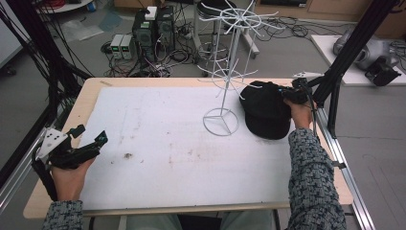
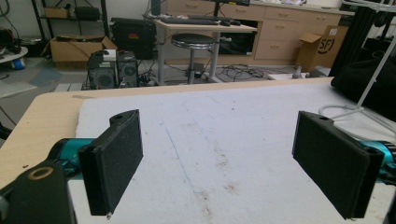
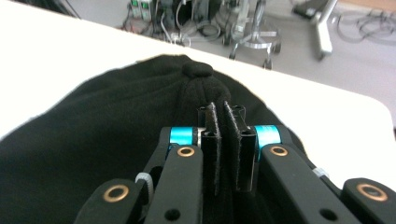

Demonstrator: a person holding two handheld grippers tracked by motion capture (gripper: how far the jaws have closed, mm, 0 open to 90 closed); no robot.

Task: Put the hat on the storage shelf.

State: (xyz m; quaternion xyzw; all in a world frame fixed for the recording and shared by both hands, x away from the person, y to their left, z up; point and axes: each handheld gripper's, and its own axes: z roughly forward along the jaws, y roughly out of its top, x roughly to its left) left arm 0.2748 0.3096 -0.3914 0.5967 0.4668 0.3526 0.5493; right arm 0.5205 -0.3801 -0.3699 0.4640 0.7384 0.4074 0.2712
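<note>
Cap (image 1: 265,109): black, soft, button on top.
Pose: crown up, fabric pinched at its right edge.
Place: worktop's right side, beside the stand's base.

Sleeves: both forearms (image 1: 310,179) wear a knitted fabric with a fine black, grey and white speckle, at the lower corners of the high view.
Left gripper (image 1: 88,139): matte black linkage body, grey three-cornered plate on top, teal cylinders at the jaw roots.
Right gripper (image 3: 226,140): black arms with brass-ringed pivot holes, bright blue cylinders, a white cable tie.
Pads (image 2: 116,156): flat rectangular, black, foam-like, rough-textured.
</note>
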